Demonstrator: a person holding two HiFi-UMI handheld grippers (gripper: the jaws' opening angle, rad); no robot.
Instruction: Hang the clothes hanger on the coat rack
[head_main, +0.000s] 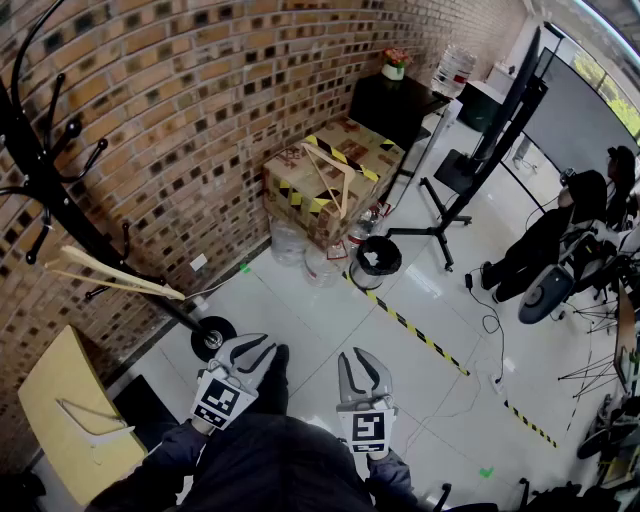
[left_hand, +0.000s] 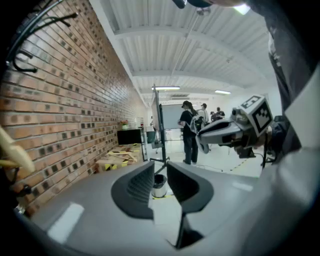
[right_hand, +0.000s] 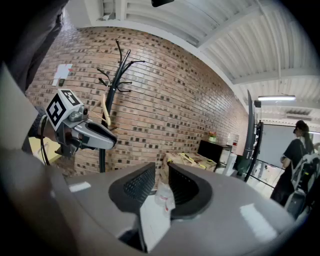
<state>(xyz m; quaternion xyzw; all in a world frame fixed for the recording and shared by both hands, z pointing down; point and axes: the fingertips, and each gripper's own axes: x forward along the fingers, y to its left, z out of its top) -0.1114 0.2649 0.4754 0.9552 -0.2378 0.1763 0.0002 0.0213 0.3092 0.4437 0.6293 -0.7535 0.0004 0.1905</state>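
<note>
Only overhead: pale hanger (head_main: 88, 420) on board (head_main: 55, 385).

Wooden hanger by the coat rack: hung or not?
Hung. The wooden hanger hangs tilted off a lower hook of the coat rack; the right gripper view shows it there too.

The person is wearing a dark long-sleeved garment, with the left sleeve (head_main: 165, 455) and the right sleeve (head_main: 390, 468) reaching down to the wrists. The left gripper (head_main: 262, 346) and the right gripper (head_main: 359, 356) are showing light grey shells with black curved jaw edges. Each is carrying a white cube (head_main: 220, 400) printed with black square markers. The inner pads (right_hand: 139, 186) are showing a finely ribbed black surface.
</note>
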